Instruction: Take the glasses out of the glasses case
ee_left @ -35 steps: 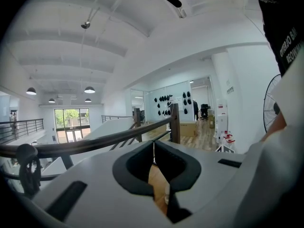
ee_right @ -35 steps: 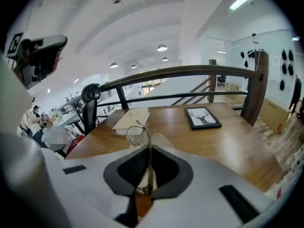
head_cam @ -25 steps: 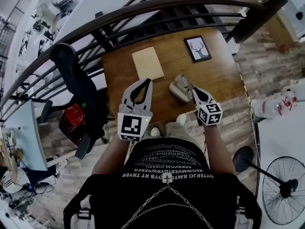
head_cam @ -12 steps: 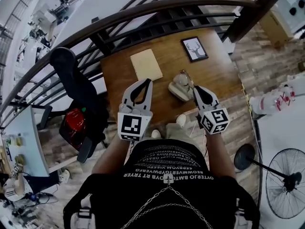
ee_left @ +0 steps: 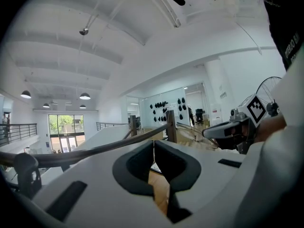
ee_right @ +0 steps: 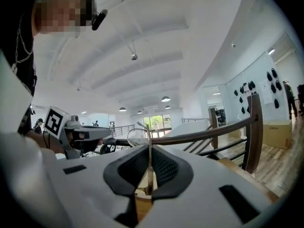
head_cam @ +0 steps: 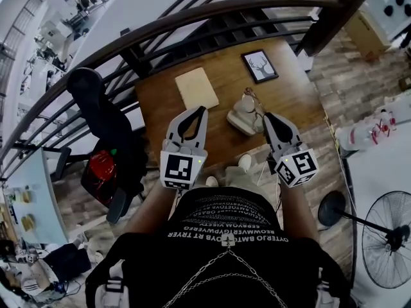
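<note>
1. On the left, the left gripper (ee_left: 153, 145) hangs over the wooden table (head_cam: 160, 101). Its jaws are pressed together on nothing. I'd bring it across to pin the case down, since a light shell like that may ride up with the glasses.
2. In the middle, the case (head_cam: 239, 119) lies open on the table, just beside the right gripper's tip.
3. On the right, the right gripper (ee_right: 150, 147) is nearly closed and pinches one slim arm of the glasses (ee_right: 136, 137), holding them up over the case.
4. This looks like the lift-out. I'd go straight up and slowly, because the loose arm could catch the lid. Keep the pinch firm but gentle, as wire that thin bends easily.
5. Materials, from the left: both grippers have smooth white plastic shells with dark pads, and the right one's pads are ribbed. A flat tan pad (head_cam: 197, 87) lies on the warm, grained wood.
6. The case is pale and rounded, like a clamshell. The glasses are fine wire around a clear round lens.
7. Behind them is a dark-framed deer picture (head_cam: 259, 66).
</note>
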